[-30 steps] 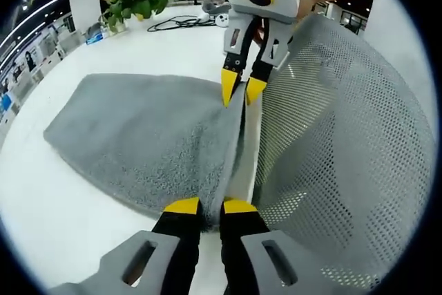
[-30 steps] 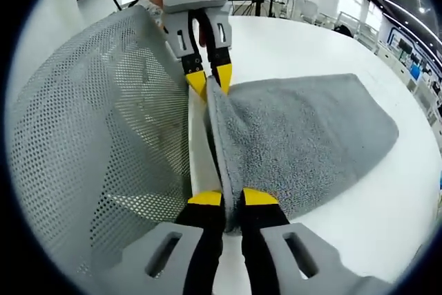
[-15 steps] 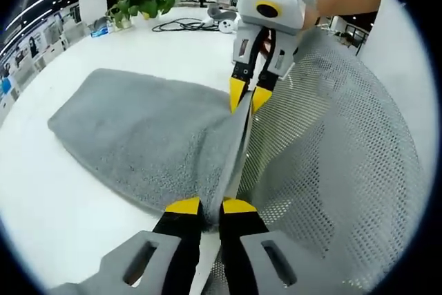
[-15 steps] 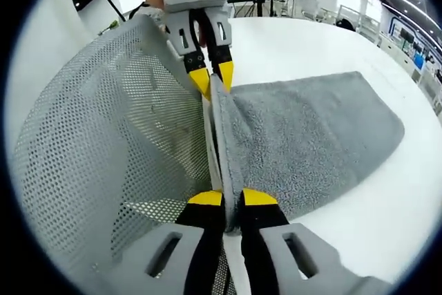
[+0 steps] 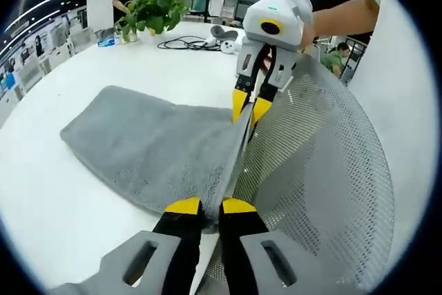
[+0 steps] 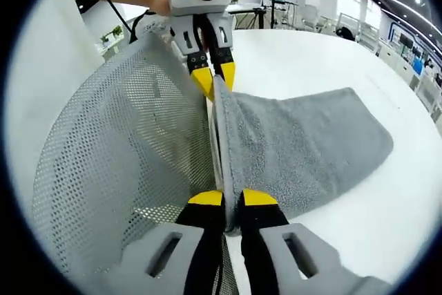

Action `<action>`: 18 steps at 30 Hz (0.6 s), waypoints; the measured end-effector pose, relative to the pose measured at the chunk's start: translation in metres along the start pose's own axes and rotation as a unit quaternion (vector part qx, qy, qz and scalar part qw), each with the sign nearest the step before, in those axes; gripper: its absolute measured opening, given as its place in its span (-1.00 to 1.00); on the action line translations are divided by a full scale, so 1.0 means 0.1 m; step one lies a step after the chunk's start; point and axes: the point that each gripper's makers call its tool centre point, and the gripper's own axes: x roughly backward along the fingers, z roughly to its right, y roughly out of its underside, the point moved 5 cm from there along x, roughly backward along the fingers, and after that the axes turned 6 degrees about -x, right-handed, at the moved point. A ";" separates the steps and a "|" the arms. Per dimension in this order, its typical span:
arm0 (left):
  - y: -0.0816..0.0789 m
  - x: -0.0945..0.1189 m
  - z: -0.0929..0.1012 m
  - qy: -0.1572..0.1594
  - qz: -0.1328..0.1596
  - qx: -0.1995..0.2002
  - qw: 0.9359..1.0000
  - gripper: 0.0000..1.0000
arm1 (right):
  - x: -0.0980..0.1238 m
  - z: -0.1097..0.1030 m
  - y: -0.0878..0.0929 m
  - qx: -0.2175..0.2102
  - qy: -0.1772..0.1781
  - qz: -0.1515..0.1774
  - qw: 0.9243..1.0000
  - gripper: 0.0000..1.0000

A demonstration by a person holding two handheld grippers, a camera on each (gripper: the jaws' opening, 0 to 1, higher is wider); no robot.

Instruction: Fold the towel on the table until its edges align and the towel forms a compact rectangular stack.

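Now we see the towel (image 5: 148,150) lying long axis toward the frame's left. Our left gripper (image 5: 202,206) and right gripper (image 6: 232,198) both clench its raised edge.

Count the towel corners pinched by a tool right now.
2. The left tool is shut on one lifted corner of the gray towel; the right tool is shut on the other. The far corners lie on the white table.

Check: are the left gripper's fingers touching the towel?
Touching. The left gripper view shows the left gripper shut on the towel edge, which disappears between its fingers.
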 end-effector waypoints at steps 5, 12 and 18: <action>-0.09 0.09 -0.02 -0.002 0.010 0.002 1.000 -0.83 | 0.11 0.00 -0.09 0.004 0.001 0.008 1.000 -0.90; -0.19 0.22 -0.06 0.009 0.021 0.023 0.999 -0.83 | 0.21 -0.02 -0.18 0.008 -0.011 0.022 1.000 -0.90; -0.31 0.32 -0.13 0.003 0.029 0.017 0.999 -0.83 | 0.30 0.03 -0.28 0.011 -0.011 0.031 0.999 -0.90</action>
